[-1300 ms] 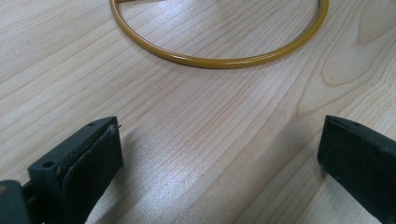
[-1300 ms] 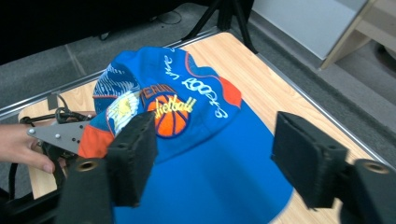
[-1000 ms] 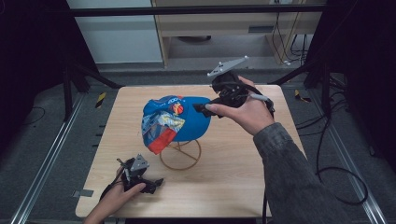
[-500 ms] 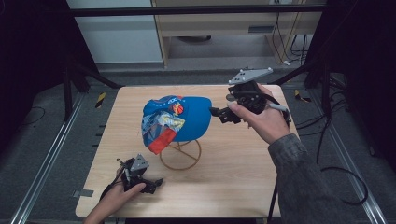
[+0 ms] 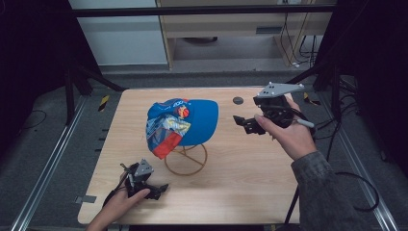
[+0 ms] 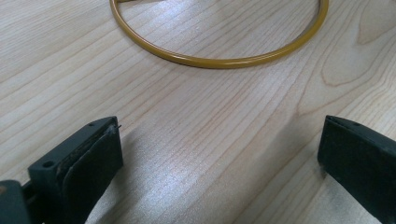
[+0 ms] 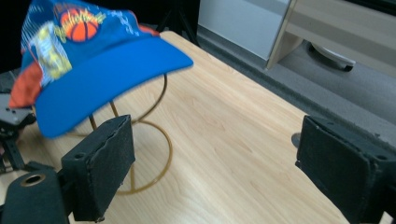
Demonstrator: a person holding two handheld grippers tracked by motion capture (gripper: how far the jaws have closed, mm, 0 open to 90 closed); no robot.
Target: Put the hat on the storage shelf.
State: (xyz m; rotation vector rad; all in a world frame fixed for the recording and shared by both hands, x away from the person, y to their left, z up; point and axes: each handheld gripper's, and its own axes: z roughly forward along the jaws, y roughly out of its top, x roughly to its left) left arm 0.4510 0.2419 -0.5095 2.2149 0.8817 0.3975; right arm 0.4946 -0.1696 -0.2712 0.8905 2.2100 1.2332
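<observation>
A blue cap [image 5: 180, 122] with a basketball print sits on a gold wire stand [image 5: 186, 159] near the middle of the table; its brim [image 7: 107, 77] points toward my right gripper. My right gripper [image 5: 244, 123] hovers open to the right of the brim, clear of it, with nothing between its pads [image 7: 105, 163]. My left gripper [image 5: 161, 189] rests open on the table near the front edge, just left of the stand's ring base [image 6: 219, 58]. Bare wood lies between its pads [image 6: 95, 156].
The wooden table [image 5: 250, 192] has a small dark round mark [image 5: 237, 100] at its back right. Beyond its far edge are grey floor, black frame legs and a pale cabinet [image 5: 250, 24]. Cables [image 5: 356, 192] trail off the right side.
My right gripper has let go of the cap's brim and drawn back to the right, jaws now wide. The cap stays on the stand. The left gripper has not moved.
</observation>
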